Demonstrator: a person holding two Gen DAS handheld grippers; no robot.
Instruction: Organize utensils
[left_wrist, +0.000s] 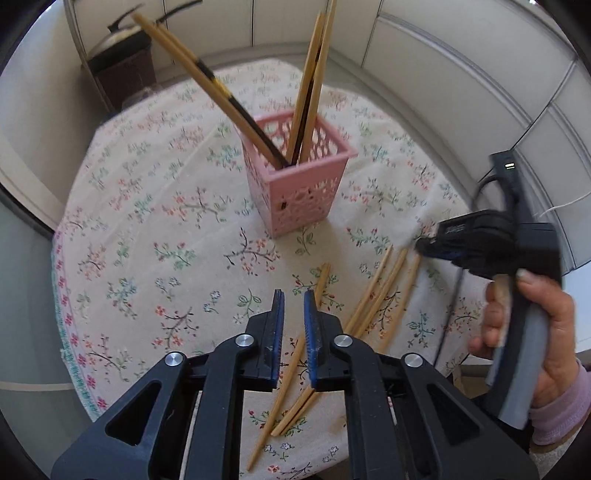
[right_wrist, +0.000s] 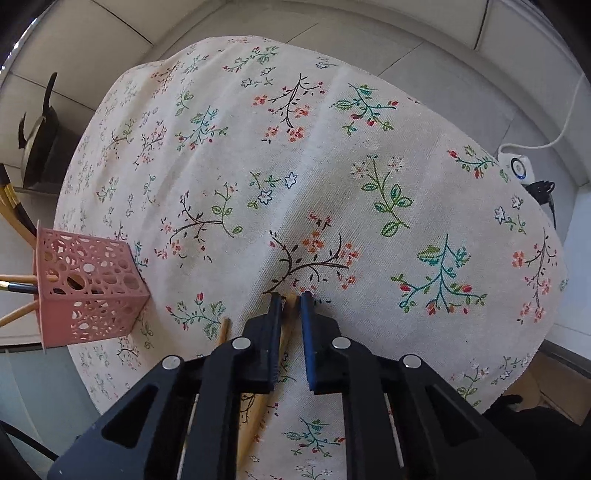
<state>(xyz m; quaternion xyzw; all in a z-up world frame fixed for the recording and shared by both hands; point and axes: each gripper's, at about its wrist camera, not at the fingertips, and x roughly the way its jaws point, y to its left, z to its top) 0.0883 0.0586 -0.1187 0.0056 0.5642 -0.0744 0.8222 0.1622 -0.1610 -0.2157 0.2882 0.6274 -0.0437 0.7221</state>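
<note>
A pink perforated basket (left_wrist: 295, 192) (right_wrist: 88, 295) stands on the floral cloth with several chopsticks (left_wrist: 314, 92) leaning in it. More bare wooden chopsticks (left_wrist: 384, 291) lie loose on the cloth at the right, and a few (left_wrist: 291, 406) lie under my left gripper. My left gripper (left_wrist: 293, 295) hovers above the cloth in front of the basket, jaws a narrow gap apart with nothing between them. My right gripper (right_wrist: 291, 297) (left_wrist: 424, 247), held in a hand (left_wrist: 535, 332), points down onto the cloth. It is shut on the tips of wooden chopsticks (right_wrist: 291, 301).
The small table's cloth (right_wrist: 332, 166) drops off at rounded edges on all sides. A lidded pot on a dark stand (left_wrist: 122, 55) (right_wrist: 37, 136) sits beyond the far left edge. A white socket block with cable (right_wrist: 517, 166) lies on the floor at the right.
</note>
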